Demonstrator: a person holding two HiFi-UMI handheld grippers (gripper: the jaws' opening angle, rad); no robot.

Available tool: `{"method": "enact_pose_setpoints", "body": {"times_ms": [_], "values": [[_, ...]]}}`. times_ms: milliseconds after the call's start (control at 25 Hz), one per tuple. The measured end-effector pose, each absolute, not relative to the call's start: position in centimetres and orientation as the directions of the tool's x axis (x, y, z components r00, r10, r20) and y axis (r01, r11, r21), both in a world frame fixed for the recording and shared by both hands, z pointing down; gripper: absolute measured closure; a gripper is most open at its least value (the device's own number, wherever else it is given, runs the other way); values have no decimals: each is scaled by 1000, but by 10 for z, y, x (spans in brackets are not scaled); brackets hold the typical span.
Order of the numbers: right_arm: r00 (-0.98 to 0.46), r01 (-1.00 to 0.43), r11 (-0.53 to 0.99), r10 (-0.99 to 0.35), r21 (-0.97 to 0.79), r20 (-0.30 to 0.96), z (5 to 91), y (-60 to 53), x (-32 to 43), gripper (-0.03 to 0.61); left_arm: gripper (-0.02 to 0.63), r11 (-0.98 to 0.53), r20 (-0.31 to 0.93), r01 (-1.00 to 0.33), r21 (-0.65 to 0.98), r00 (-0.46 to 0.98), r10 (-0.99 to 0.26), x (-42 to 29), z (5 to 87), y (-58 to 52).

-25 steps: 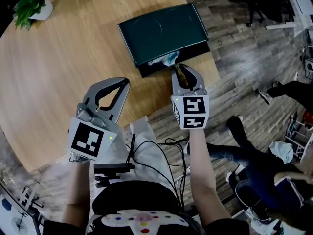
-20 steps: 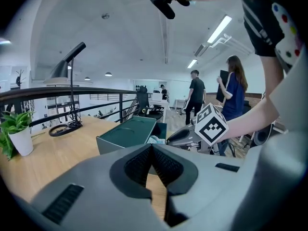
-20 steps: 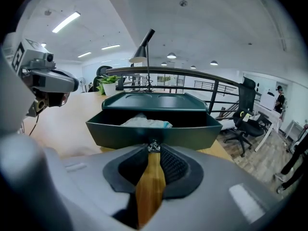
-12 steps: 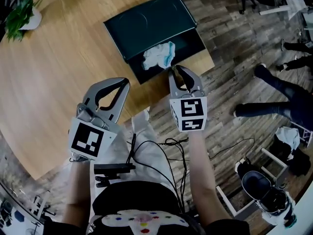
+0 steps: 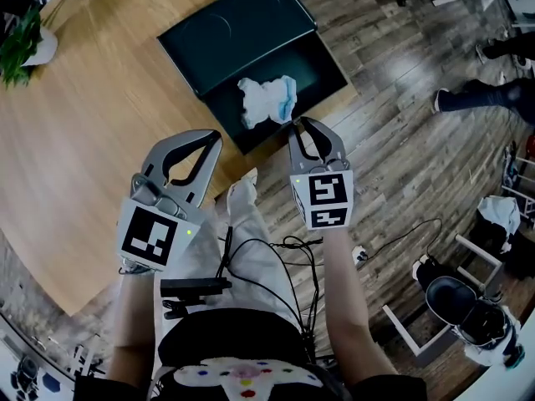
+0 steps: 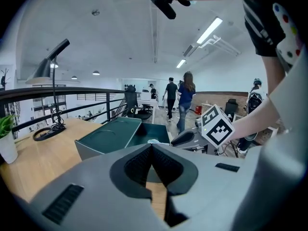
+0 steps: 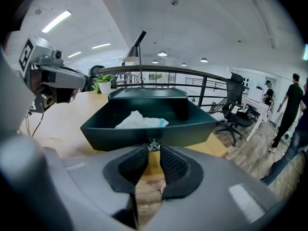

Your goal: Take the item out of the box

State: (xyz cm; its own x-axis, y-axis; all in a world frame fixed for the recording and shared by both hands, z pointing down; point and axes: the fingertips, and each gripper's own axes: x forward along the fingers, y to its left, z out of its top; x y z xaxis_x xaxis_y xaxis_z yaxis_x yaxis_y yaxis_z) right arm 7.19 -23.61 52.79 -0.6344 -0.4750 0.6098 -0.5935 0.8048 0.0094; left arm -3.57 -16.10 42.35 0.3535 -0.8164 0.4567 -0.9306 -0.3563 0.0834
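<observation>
A dark green box (image 5: 236, 28) stands on the wooden table (image 5: 92, 115) near its edge, its drawer (image 5: 313, 67) pulled out toward me. A crumpled white and blue item (image 5: 266, 99) lies in the drawer and shows again as the same item (image 7: 141, 121) in the right gripper view. My right gripper (image 5: 295, 123) is shut on the small metal drawer knob (image 7: 153, 146) at the drawer front (image 7: 192, 132). My left gripper (image 5: 214, 141) hovers over the table to the left of the drawer, shut on nothing. The box (image 6: 110, 134) lies ahead of the left gripper (image 6: 151, 146).
A potted plant (image 5: 18, 42) sits at the table's far left, a desk lamp (image 7: 136, 44) behind the box. The table edge runs just right of the drawer, wooden floor (image 5: 418, 165) beyond it. People walk in the background (image 6: 185, 100). Cables (image 5: 276, 266) hang by my body.
The drawer has slid further out of the box, held by the right gripper, and more of the white and blue item has come into sight. The left gripper stays put.
</observation>
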Motion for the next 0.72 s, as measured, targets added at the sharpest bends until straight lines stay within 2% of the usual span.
{"method": "enact_pose_setpoints", "body": {"times_ms": [480, 600, 720], "values": [[-631, -647, 762, -518, -22, 577, 524, -230, 78, 492, 607, -370, 469, -925, 88, 366, -804, -25, 428, -164], [-630, -659, 752, -534, -24, 564, 513, -228, 86, 569, 607, -390, 484, -918, 64, 371, -793, -21, 429, -170], [-627, -678, 735, -557, -30, 545, 502, -229, 93, 571, 607, -409, 489, -910, 63, 385, -783, -17, 428, -180]]}}
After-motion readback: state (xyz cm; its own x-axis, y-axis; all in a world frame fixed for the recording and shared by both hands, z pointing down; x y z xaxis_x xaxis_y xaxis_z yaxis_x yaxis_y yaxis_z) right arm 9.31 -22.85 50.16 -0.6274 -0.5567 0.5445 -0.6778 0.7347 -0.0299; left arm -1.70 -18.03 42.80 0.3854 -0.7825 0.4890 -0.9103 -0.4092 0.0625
